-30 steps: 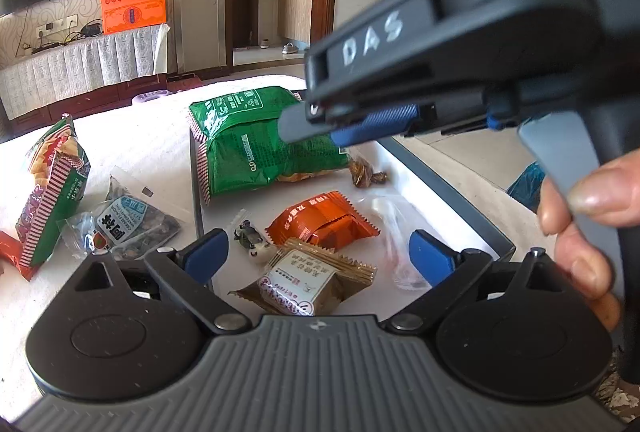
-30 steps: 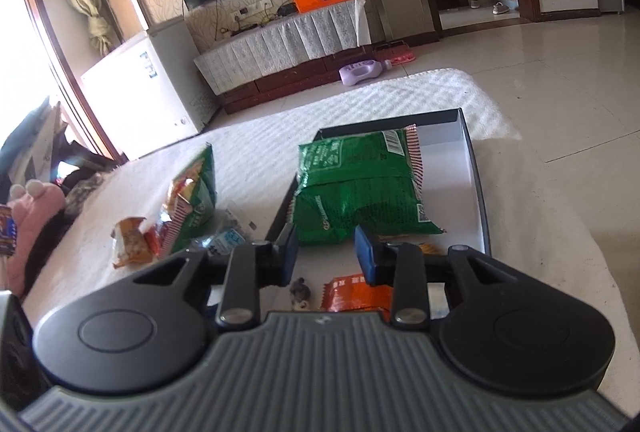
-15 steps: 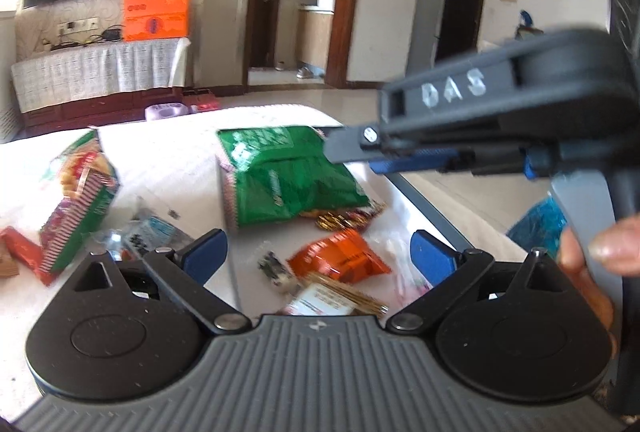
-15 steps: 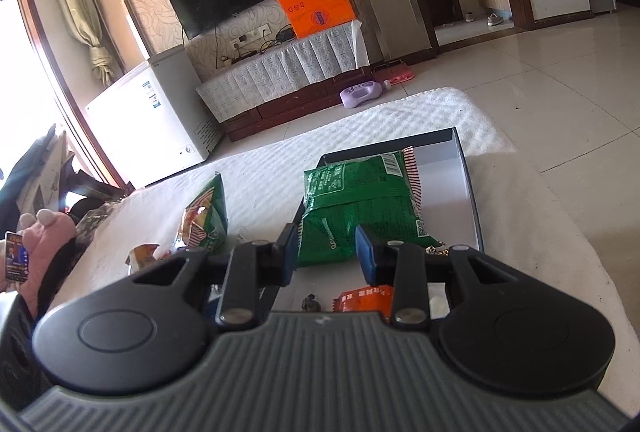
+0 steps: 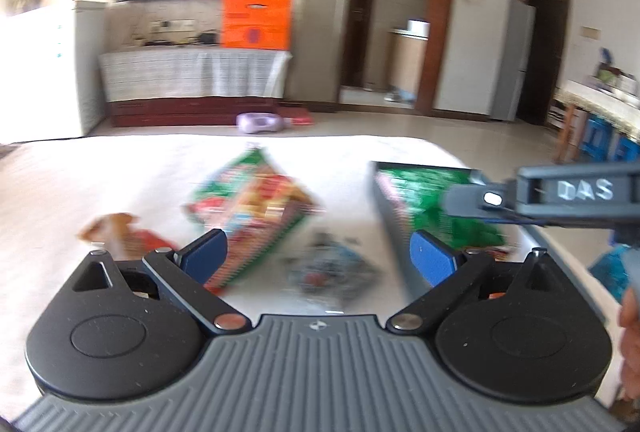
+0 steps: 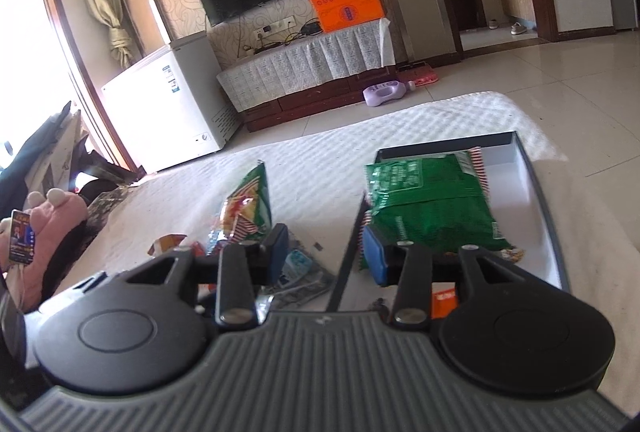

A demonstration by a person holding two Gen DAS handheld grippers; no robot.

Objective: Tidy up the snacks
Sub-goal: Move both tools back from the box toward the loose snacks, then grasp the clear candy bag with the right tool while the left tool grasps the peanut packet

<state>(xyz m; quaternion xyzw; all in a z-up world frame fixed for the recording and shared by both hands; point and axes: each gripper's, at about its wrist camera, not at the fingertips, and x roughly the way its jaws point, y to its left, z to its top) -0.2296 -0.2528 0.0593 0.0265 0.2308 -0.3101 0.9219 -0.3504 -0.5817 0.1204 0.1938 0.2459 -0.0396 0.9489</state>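
A dark-rimmed white tray (image 6: pixel 538 192) lies on the white tablecloth and holds a big green snack bag (image 6: pixel 428 200) and an orange packet (image 6: pixel 444 302). Left of the tray lie a green-and-red striped bag (image 6: pixel 250 208), a clear packet (image 6: pixel 300 272) and an orange wrapper (image 6: pixel 166 242). My left gripper (image 5: pixel 318 258) is open and empty above the striped bag (image 5: pixel 256 200) and the clear packet (image 5: pixel 332 268); this view is blurred. My right gripper (image 6: pixel 324 254) is open and empty above the tray's left rim; it shows from the side in the left wrist view (image 5: pixel 480 202).
The tray (image 5: pixel 390 216) and green bag (image 5: pixel 440 208) lie to the right in the left wrist view. A pink plush toy (image 6: pixel 48 216) sits off the table's left side. A TV stand (image 6: pixel 304 60), a white freezer (image 6: pixel 168 100) and a purple bottle (image 6: pixel 386 90) stand beyond the table.
My left gripper has swung left, from over the tray to over the loose snacks on the cloth. My right gripper has opened wider and shifted slightly left.
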